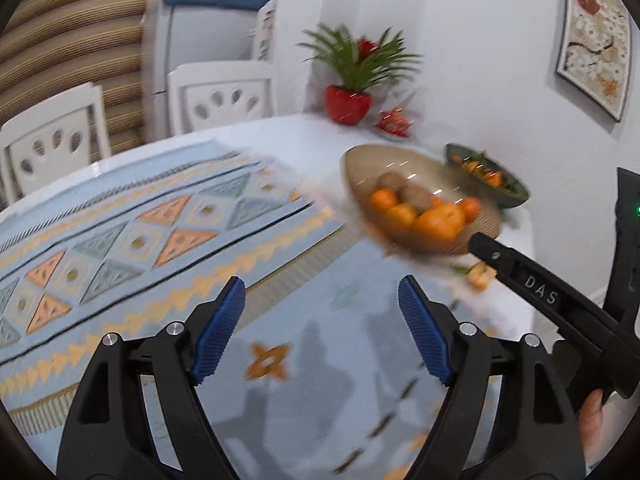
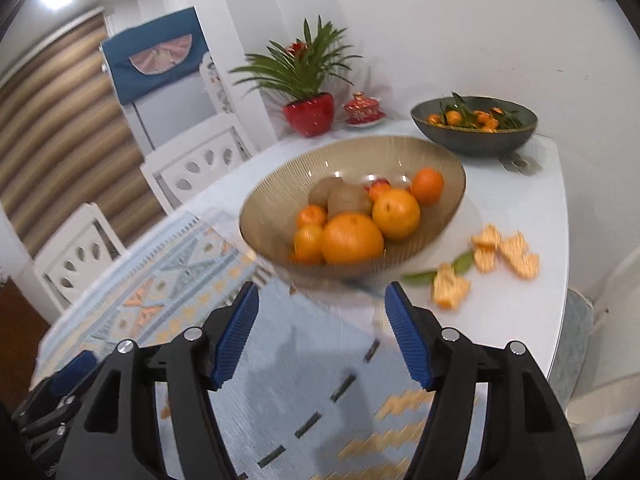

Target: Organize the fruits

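Observation:
An amber ribbed glass bowl [image 2: 280, 184] stands on the white table, holding two large oranges [image 2: 352, 238], small mandarins [image 2: 427, 186], two kiwis [image 2: 348, 198] and a reddish fruit half hidden behind them. My right gripper [image 2: 323, 286] is open and empty, just short of the bowl's near side. In the left wrist view the same bowl [image 1: 372, 160] is blurred at upper right, with one of the right gripper's fingers [image 1: 536, 288] reaching to its rim. My left gripper [image 1: 320, 280] hangs open and empty over the patterned cloth [image 1: 120, 240].
A dark green bowl [image 2: 474, 142] of leafy mandarins sits at the back right. Orange peel pieces [image 2: 504, 252] and leaves lie right of the amber bowl. A red potted plant [image 2: 310, 114] and a red lidded dish [image 2: 362, 110] stand by the wall. White chairs [image 2: 192, 164] line the left; the table edge [image 2: 562, 300] is close on the right.

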